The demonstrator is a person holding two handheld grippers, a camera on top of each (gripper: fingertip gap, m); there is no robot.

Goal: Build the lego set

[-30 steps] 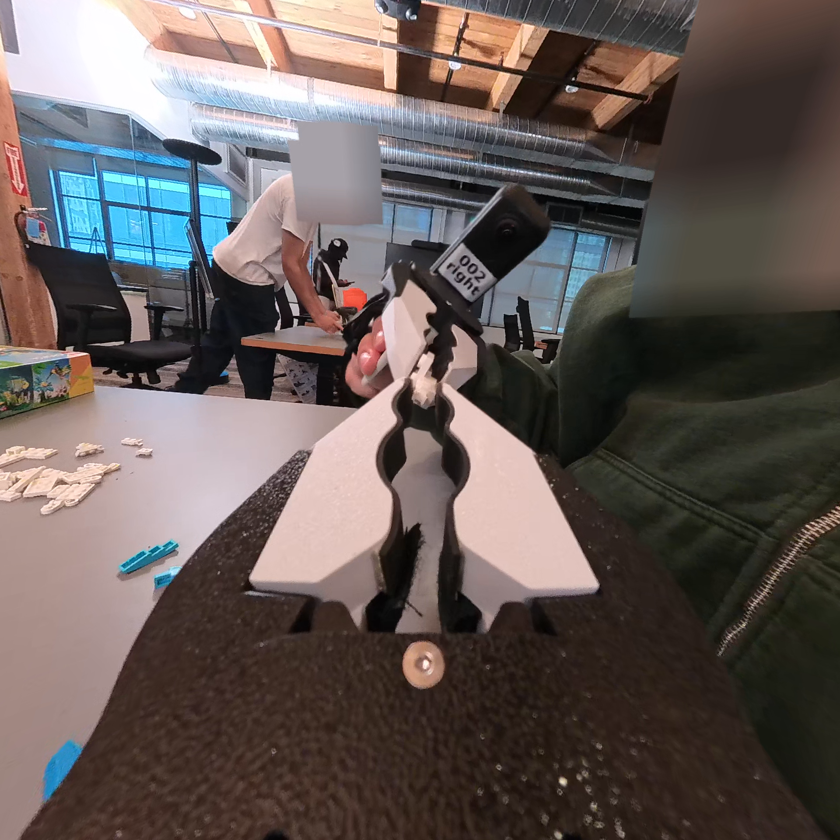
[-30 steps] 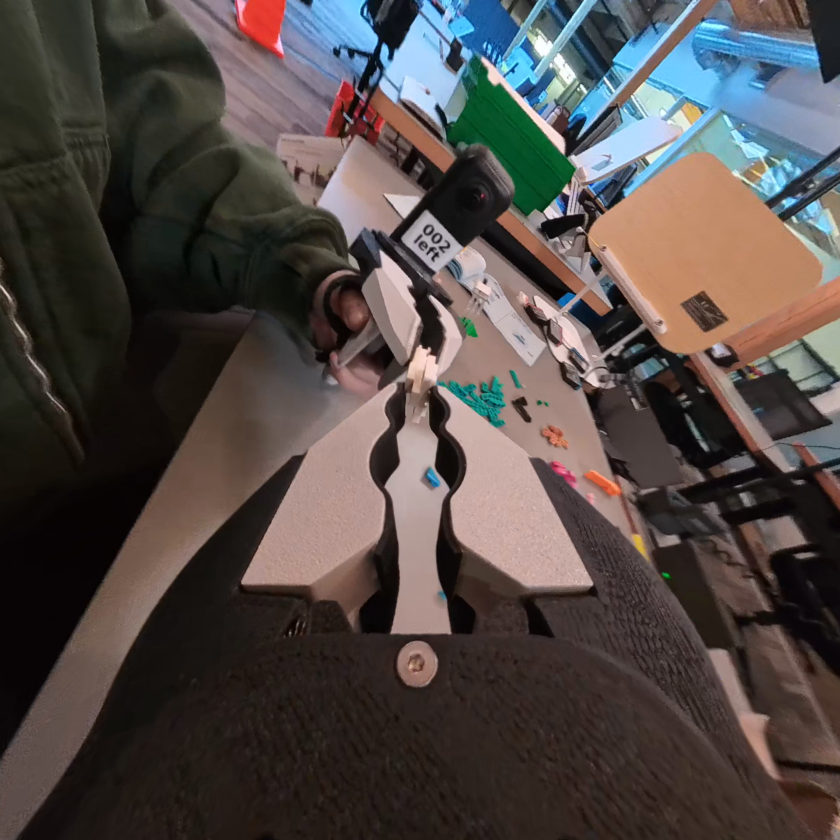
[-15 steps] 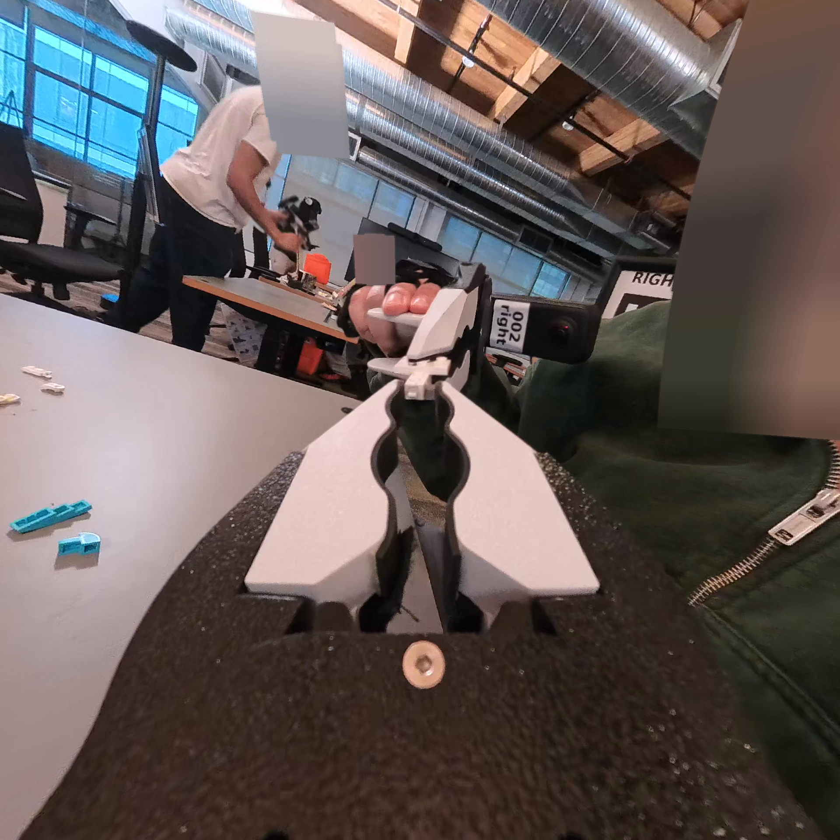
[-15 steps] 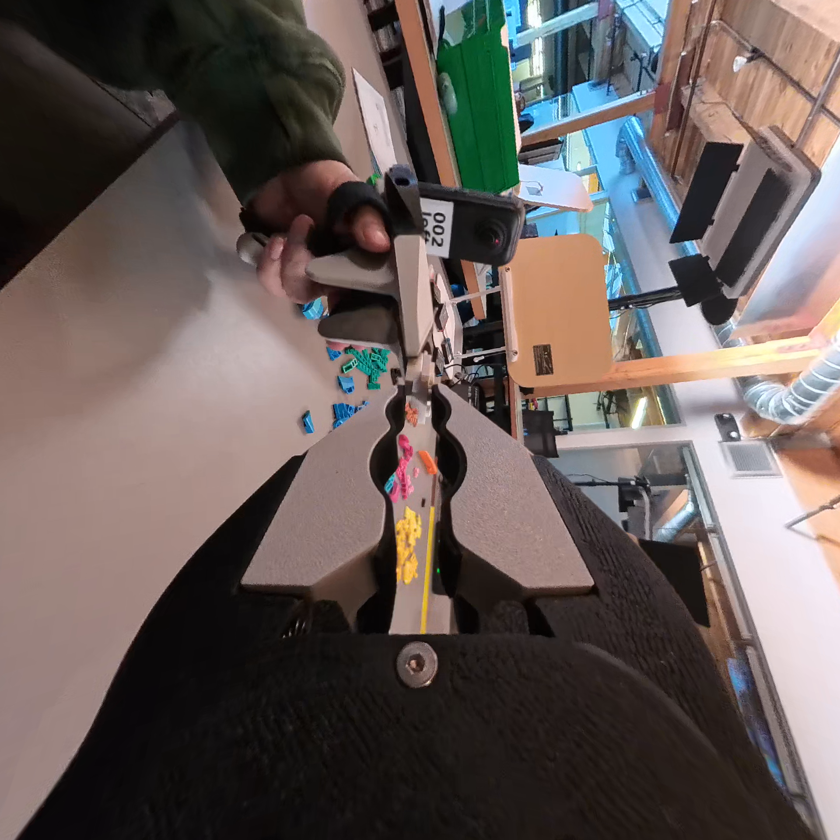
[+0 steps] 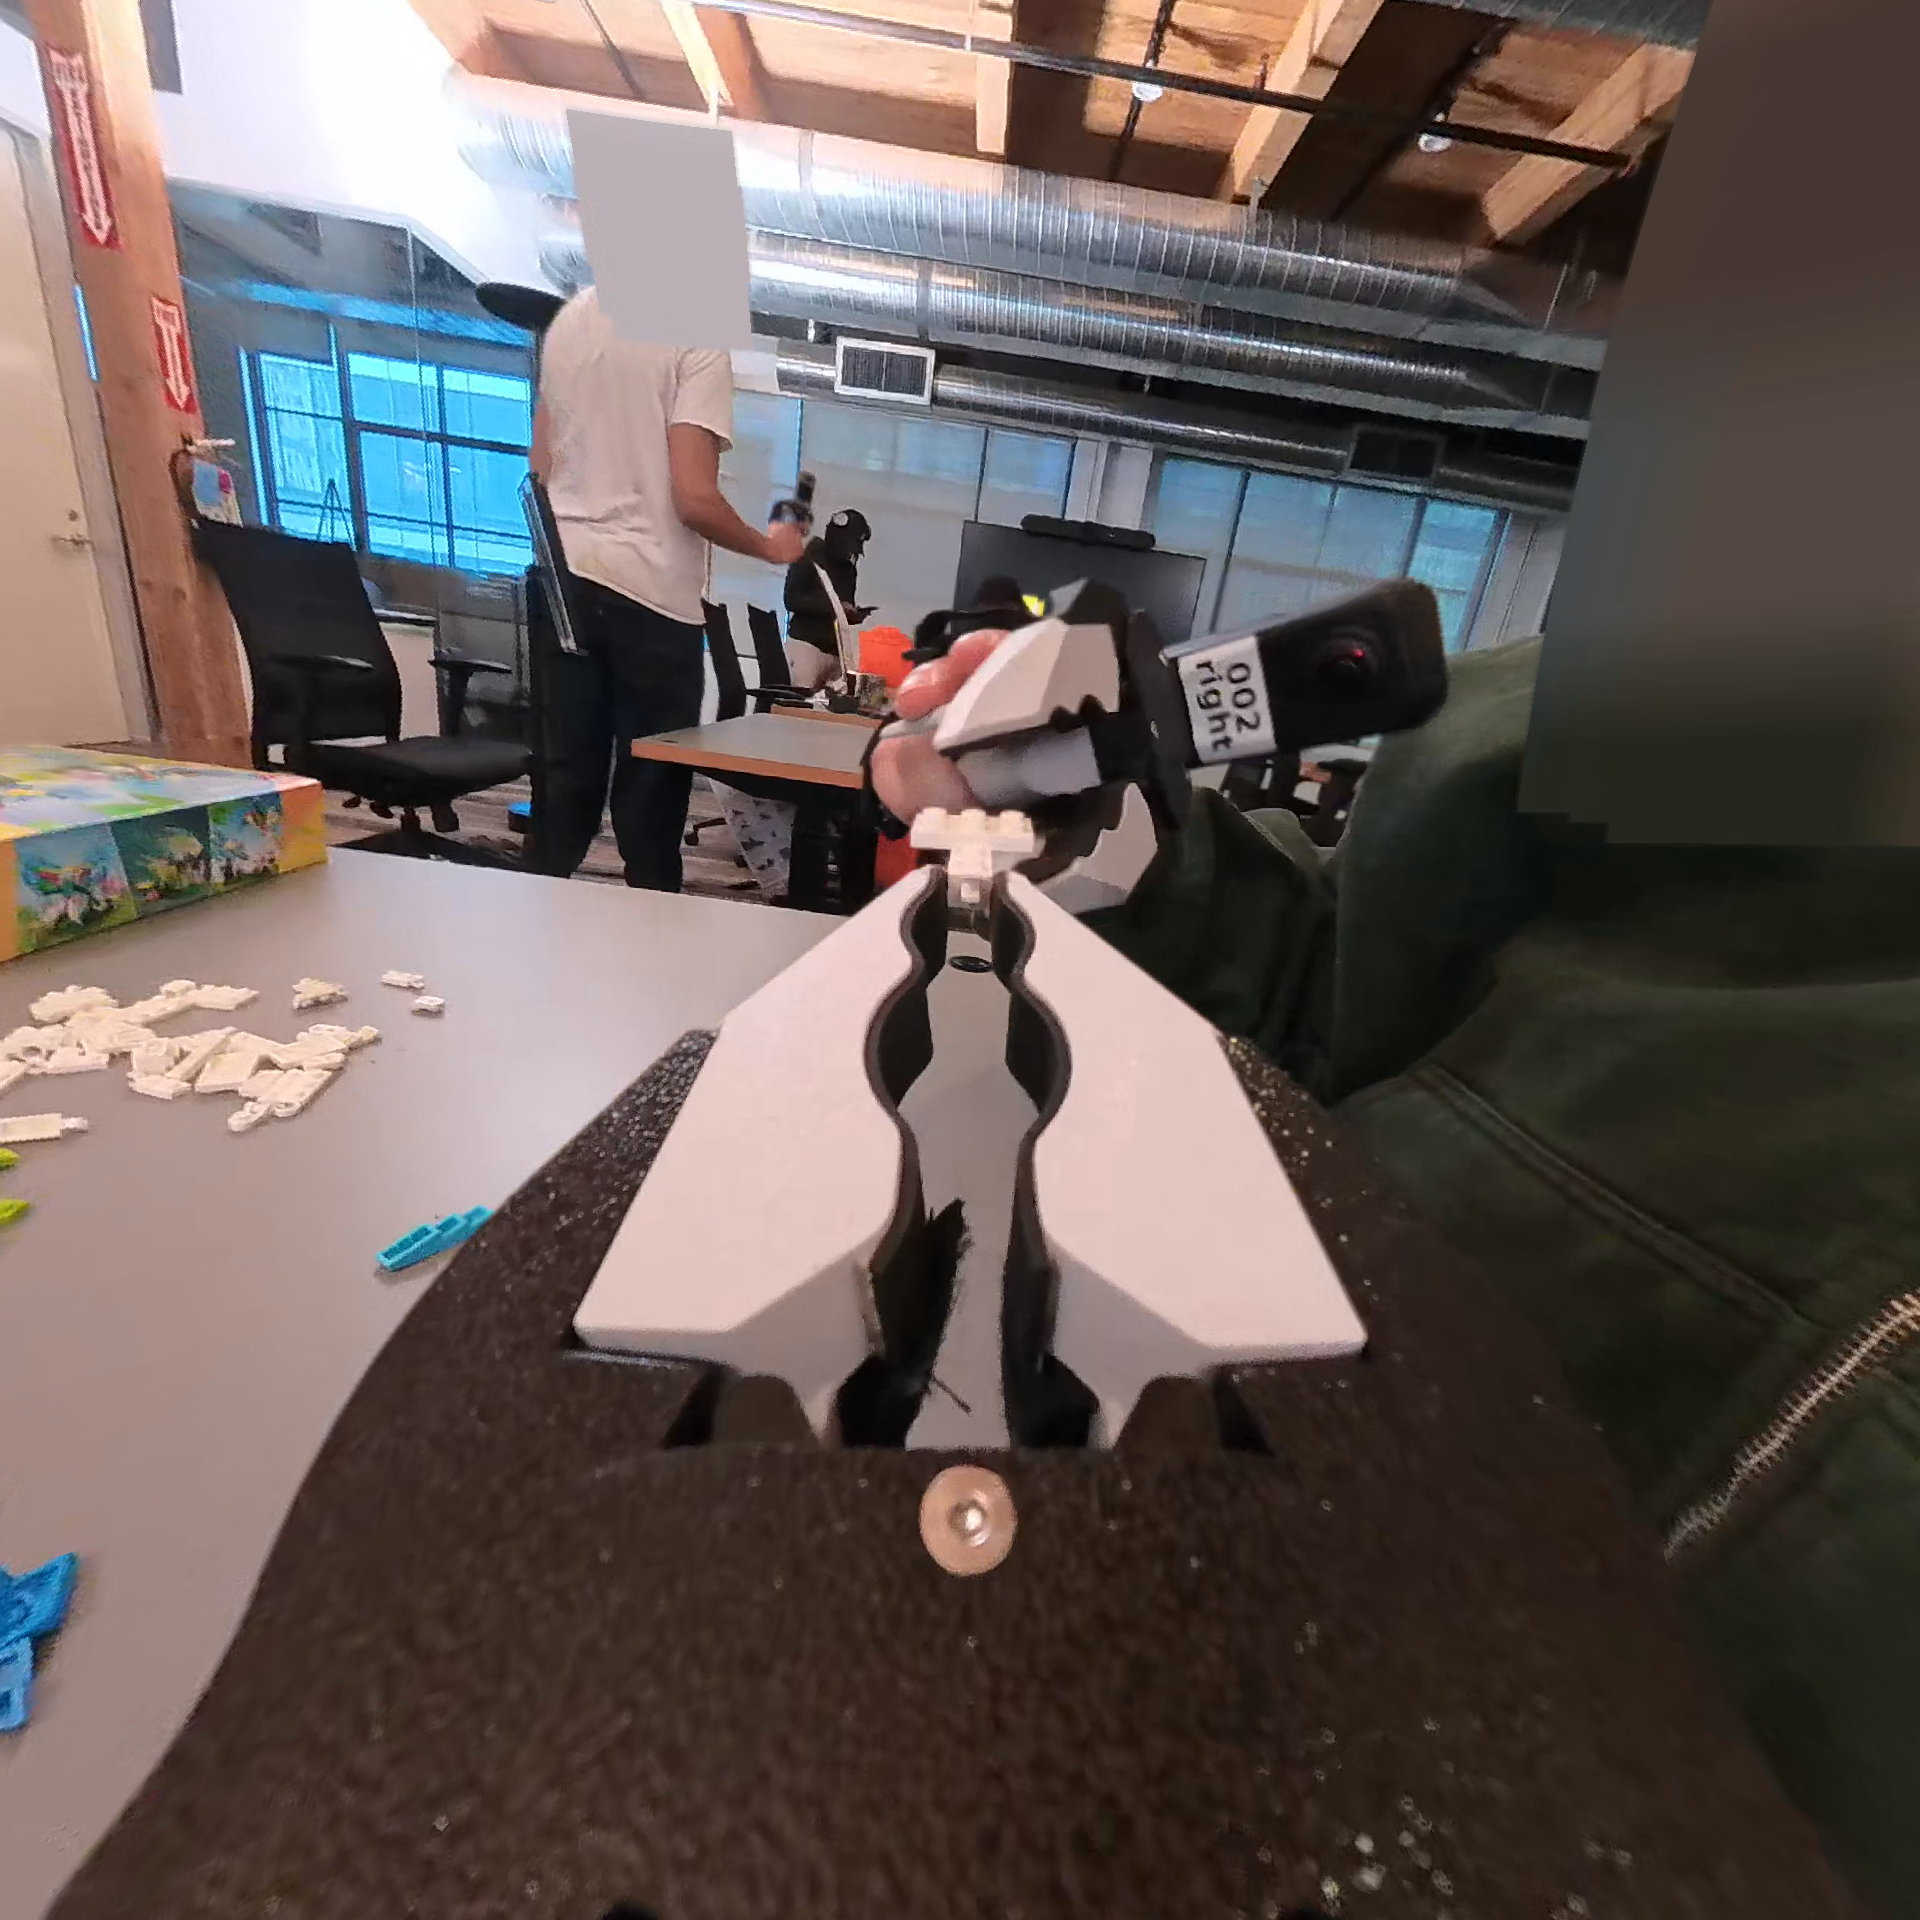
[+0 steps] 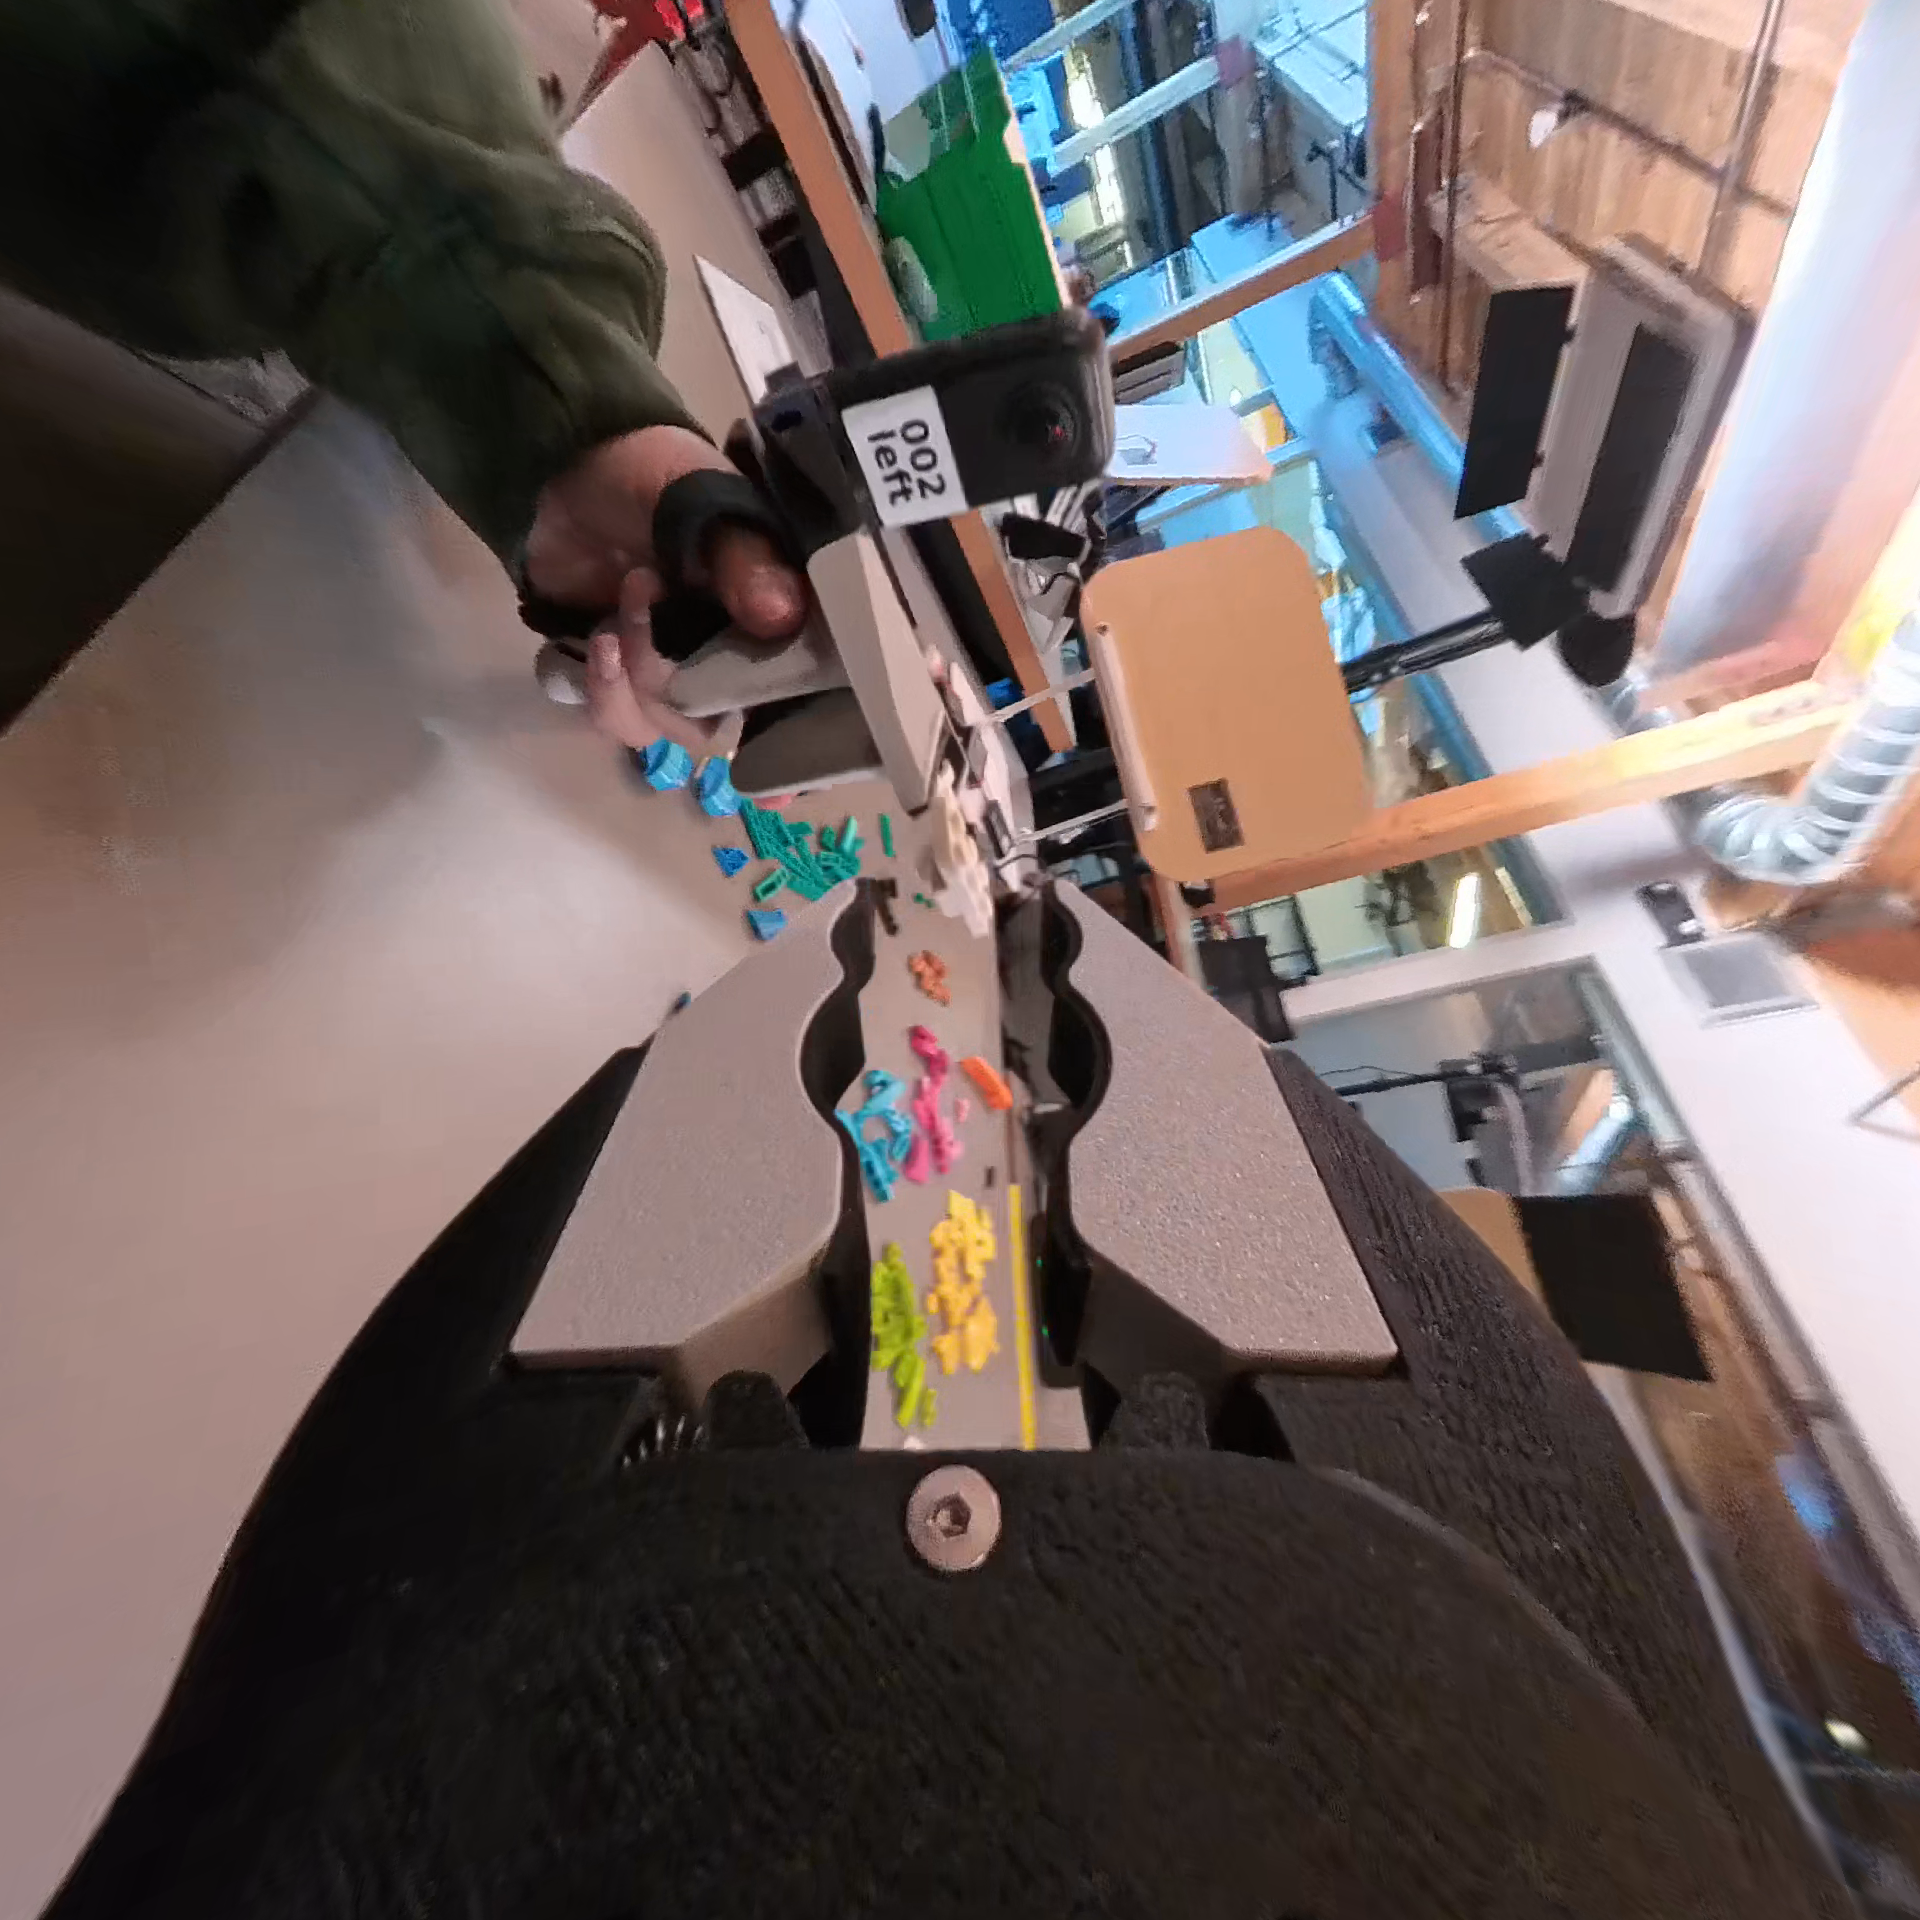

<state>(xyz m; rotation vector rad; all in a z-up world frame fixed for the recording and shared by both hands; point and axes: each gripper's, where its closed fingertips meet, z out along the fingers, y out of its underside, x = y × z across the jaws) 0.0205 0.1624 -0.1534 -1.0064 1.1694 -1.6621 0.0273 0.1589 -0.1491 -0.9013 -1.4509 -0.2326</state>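
Note:
My left gripper (image 5: 969,888) is shut on a small white lego assembly (image 5: 975,831), a studded plate on a narrower piece, held up in the air above the grey table (image 5: 582,997). My right gripper (image 6: 956,899) faces it tip to tip with its jaws apart. The white assembly (image 6: 958,852) sits just at the opening between them, and I cannot see either jaw touching it. In the left wrist view the right gripper (image 5: 1023,748) hangs just above the plate. In the right wrist view the left gripper (image 6: 935,810) comes in from the upper left.
A pile of white pieces (image 5: 187,1049), a colourful box (image 5: 135,821) and teal pieces (image 5: 431,1236) lie on the table at left. Yellow (image 6: 966,1288), lime (image 6: 899,1330), pink (image 6: 930,1112) and teal (image 6: 805,847) piles lie further along. A person (image 5: 634,582) stands behind. Only a small space, under 4 cm, lies between the two pairs of fingers.
My right gripper's jaws have opened off the white assembly. Both grippers have turned and shifted while my left gripper stays shut on it.

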